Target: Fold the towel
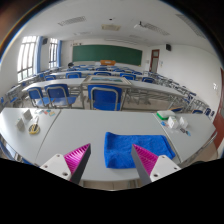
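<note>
The tool is held above the near edge of the surface, its two fingers spread wide with nothing between the pads. It grips nothing at this moment.

The blue towel lies on the surface just ahead of the fingers, set towards the right-hand finger rather than centred between them. It appears roughly rectangular and mostly flat; whether it already carries a fold cannot be told. Its near edge sits close to the edge of the surface.

Small items stand on the surface well to the left, and further small objects sit beyond the towel to the right; their nature cannot be determined. Blue chairs and further desks fill the room behind, with a green chalkboard on the far wall.

Risks noted, as judgement:
- The towel is offset from the tool's centre line. A straight descent could catch only one corner, giving a skewed fold.
- The cloth is thin and flat. The fingers may close on the surface and miss the fabric, or pinch more than one layer.
- Dragging the near edge could pull the towel off the surface.
- A wide sweep to the right could disturb the small objects there.
</note>
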{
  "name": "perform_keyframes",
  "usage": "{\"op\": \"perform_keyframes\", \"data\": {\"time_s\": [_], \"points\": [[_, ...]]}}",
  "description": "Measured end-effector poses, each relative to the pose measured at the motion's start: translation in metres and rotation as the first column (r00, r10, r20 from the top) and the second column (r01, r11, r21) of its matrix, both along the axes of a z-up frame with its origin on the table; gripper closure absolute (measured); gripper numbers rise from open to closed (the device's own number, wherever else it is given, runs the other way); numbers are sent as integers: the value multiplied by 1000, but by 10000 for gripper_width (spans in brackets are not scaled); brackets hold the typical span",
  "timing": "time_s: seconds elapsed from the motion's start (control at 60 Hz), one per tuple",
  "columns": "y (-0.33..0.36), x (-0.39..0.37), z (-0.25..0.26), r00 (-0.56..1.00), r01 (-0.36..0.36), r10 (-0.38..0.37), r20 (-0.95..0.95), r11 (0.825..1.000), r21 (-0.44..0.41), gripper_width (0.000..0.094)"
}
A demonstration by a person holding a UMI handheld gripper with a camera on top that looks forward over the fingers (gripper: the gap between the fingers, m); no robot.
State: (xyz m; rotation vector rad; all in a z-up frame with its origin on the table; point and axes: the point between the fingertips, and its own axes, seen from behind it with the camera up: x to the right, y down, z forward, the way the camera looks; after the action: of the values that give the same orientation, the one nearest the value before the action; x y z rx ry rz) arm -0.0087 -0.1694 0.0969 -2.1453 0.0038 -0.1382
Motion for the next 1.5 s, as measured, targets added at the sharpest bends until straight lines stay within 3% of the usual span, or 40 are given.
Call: {"op": "perform_keyframes", "data": {"time_s": [0.217, 0.283, 0.4, 0.467, 0.517, 0.55, 0.733, 0.867, 1.0, 1.083, 1.133, 1.233, 1.283, 1.4, 1.5], "points": [[55, 12, -82, 999, -5, 3, -32, 998, -60, 84], [66, 13, -98, 999, -8, 5, -40, 997, -73, 121], [79, 14, -106, 999, -37, 36, -10, 998, -57, 350], [83, 12, -109, 996, -83, 84, 16, 995, -56, 553], [84, 16, -109, 993, -99, 102, 60, 994, -54, 791], [86, 20, -108, 991, -102, 106, 80, 994, -49, 860], [82, 11, -101, 986, -164, 162, -31, 981, -103, 899], [77, -23, -41, 929, -224, 202, -309, 974, -37, 900], [86, -4, 6, 873, -185, 175, -455, 982, 23, 901], [94, 31, -7, 889, -132, 113, -443, 991, -14, 878], [96, 59, -30, 911, -98, 63, -408, 993, -68, 794], [94, 118, -59, 942, -15, -32, -334, 990, -138, 336], [94, 140, -54, 962, 13, -47, -269, 992, -128, 203], [84, 163, -22, 989, 16, -27, -145, 997, -72, 88], [63, 149, 11, 996, -6, 0, -93, 998, -65, 85]]}}
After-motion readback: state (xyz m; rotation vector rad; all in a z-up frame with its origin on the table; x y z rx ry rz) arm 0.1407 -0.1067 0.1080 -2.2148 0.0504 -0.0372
